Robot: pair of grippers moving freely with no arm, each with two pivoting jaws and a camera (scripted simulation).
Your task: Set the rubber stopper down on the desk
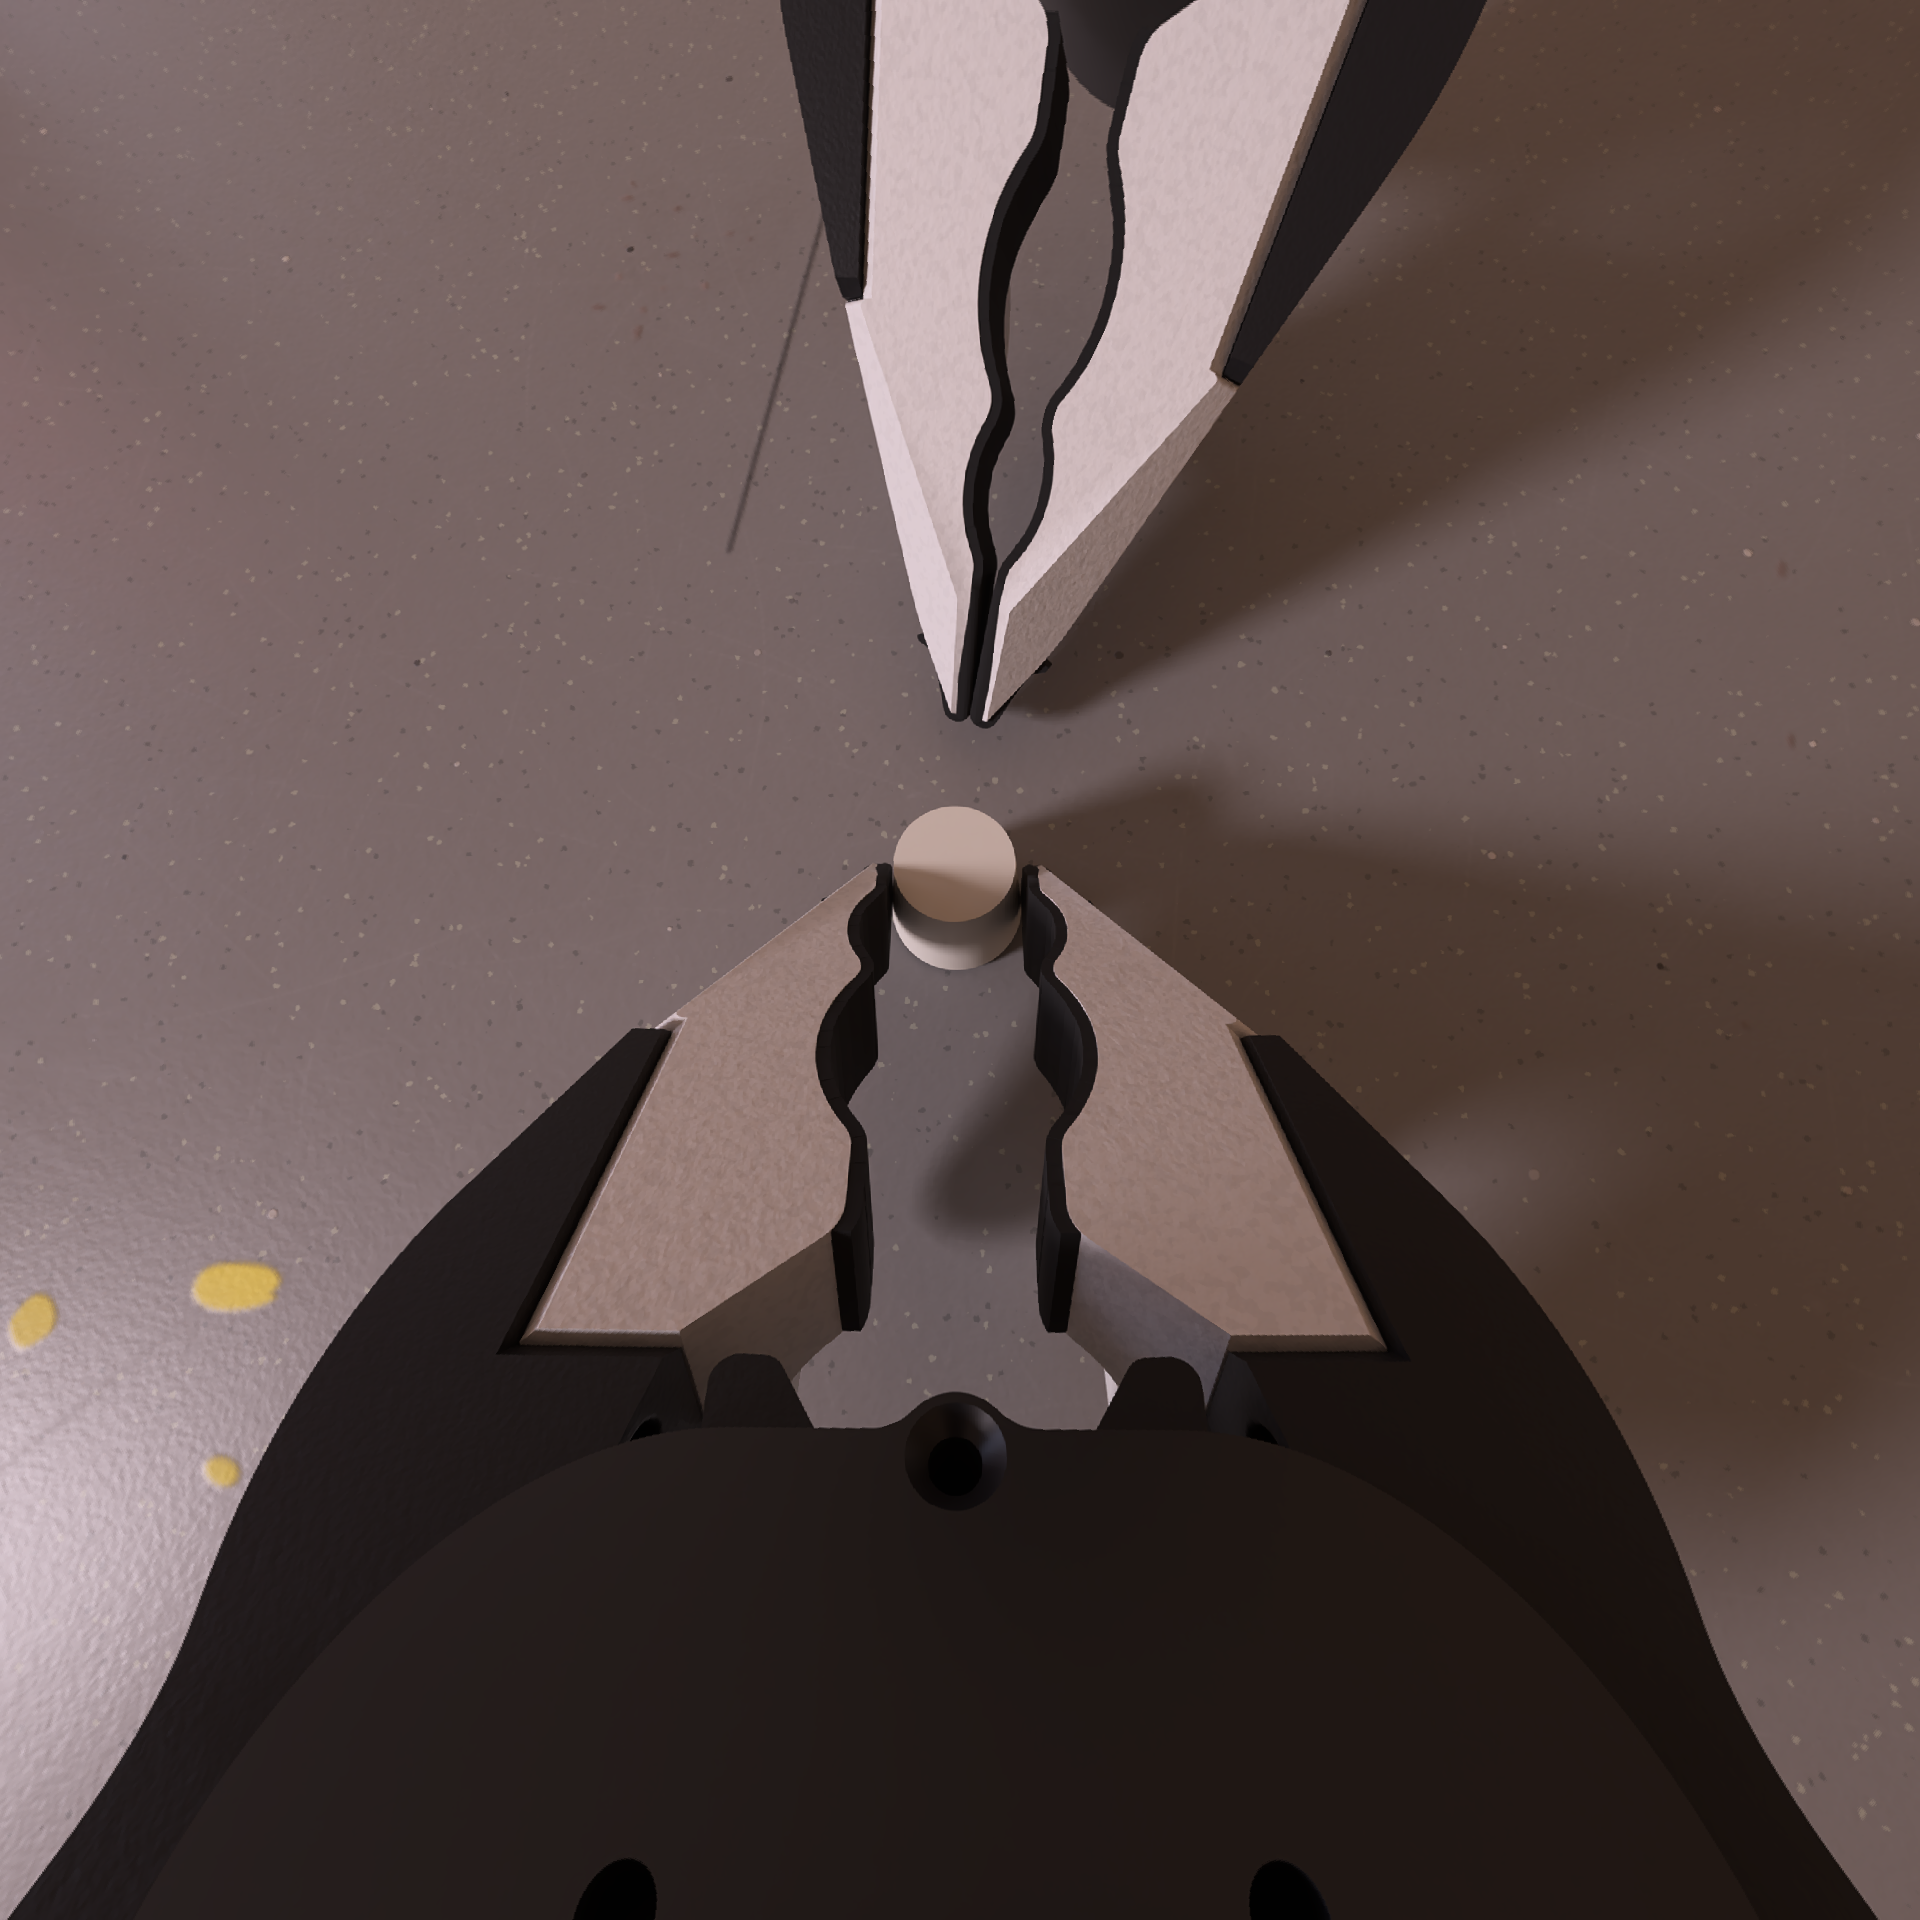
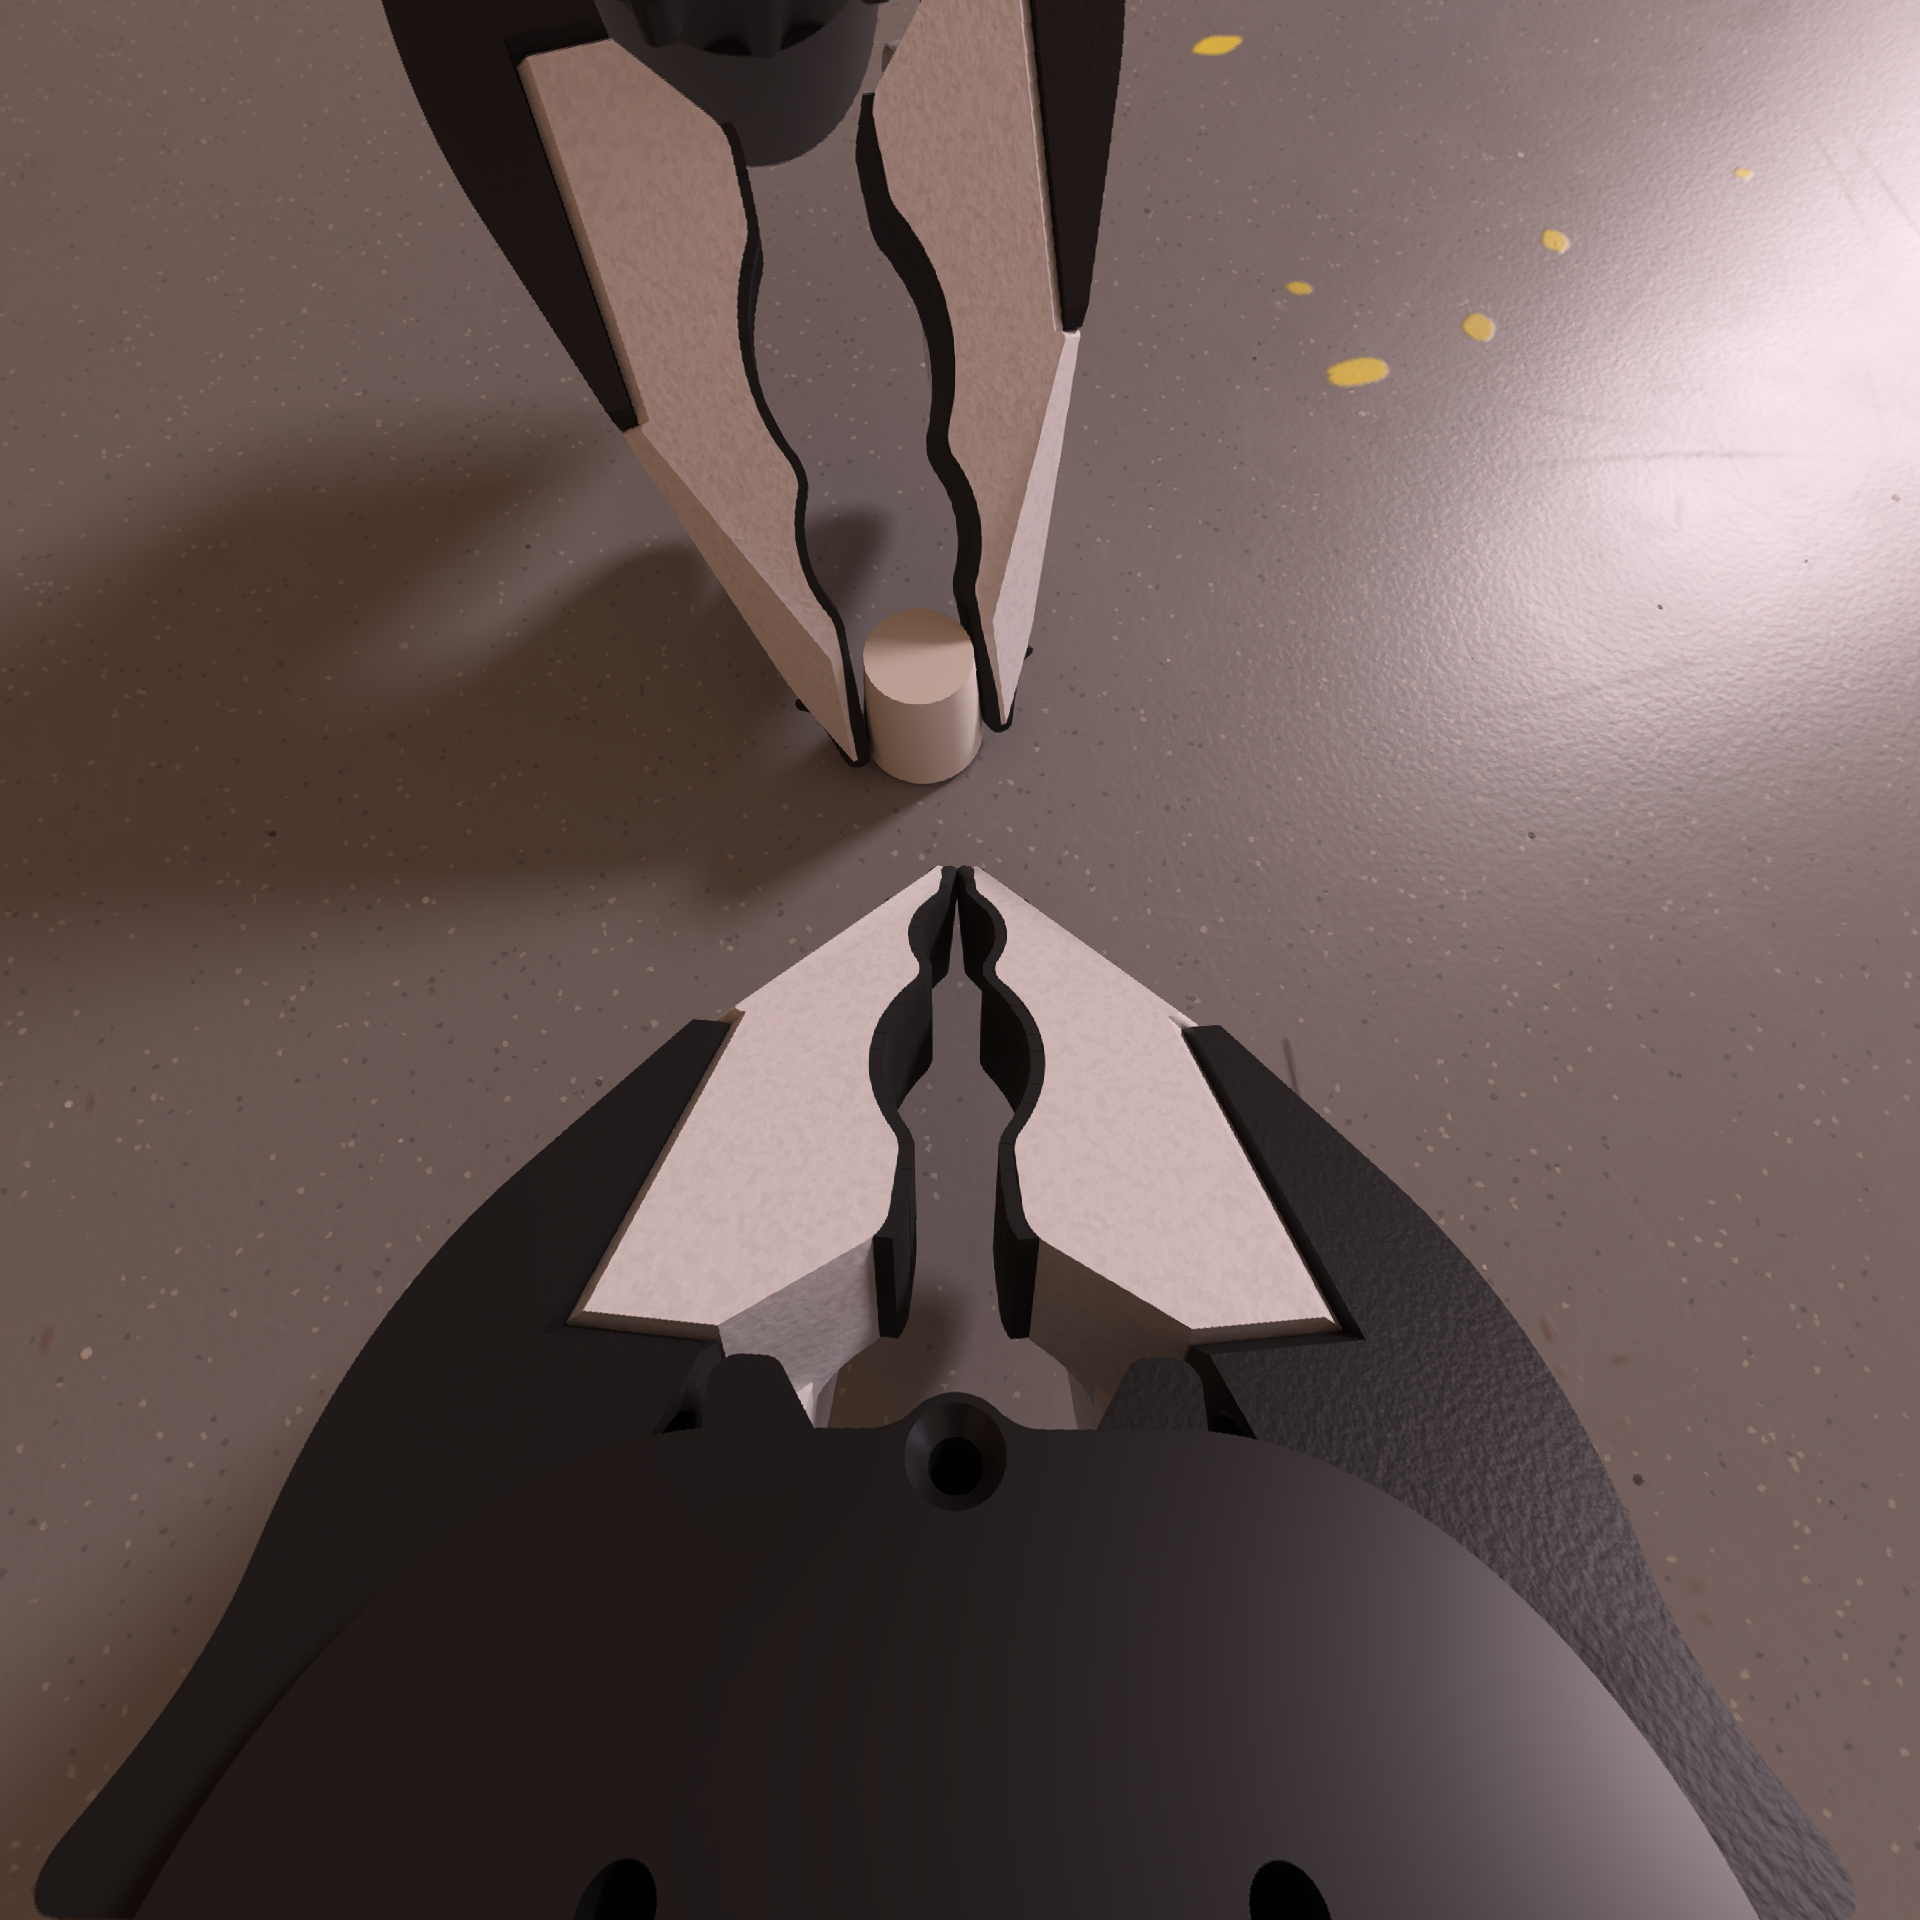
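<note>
The left claw (image 1: 956, 883) has its fingertips (image 1: 881, 894) set on either side of the rubber stopper (image 1: 954, 894), parted just to the stopper's width. In the left wrist view the dark inner pads (image 1: 1039, 914) sit right at the stopper's sides; whether they press on it or merely stand beside it, I cannot tell for certain, though the right wrist view shows the left claw (image 2: 920, 727) flanking the stopper (image 2: 920, 696) very closely, with only a thin sliver visible on each side. The tips reach down to the desk (image 2: 1455, 831) there.

The stopper is a short, pale beige cylinder. It stands upright, its long axis vertical, its flat round top facing up and its bottom end on the desk surface, between the left claw's tips.

Directly opposite, the right claw (image 2: 956, 873) is clenched with nothing in it: its fingertips meet at the front, and only the wavy hollows farther back leave gaps. In the left wrist view the right claw (image 1: 971, 717) points tip-down toward the desk, near the stopper but apart from it, with a bare strip of desk (image 1: 416, 727) between them.

The desk is a speckled grey-brown surface crossed by soft shadows. A few yellow spots (image 1: 236, 1286) lie well off to one side, also seen in the right wrist view (image 2: 1358, 371). A thin dark line (image 1: 774, 384) marks the desk beside the right claw.
</note>
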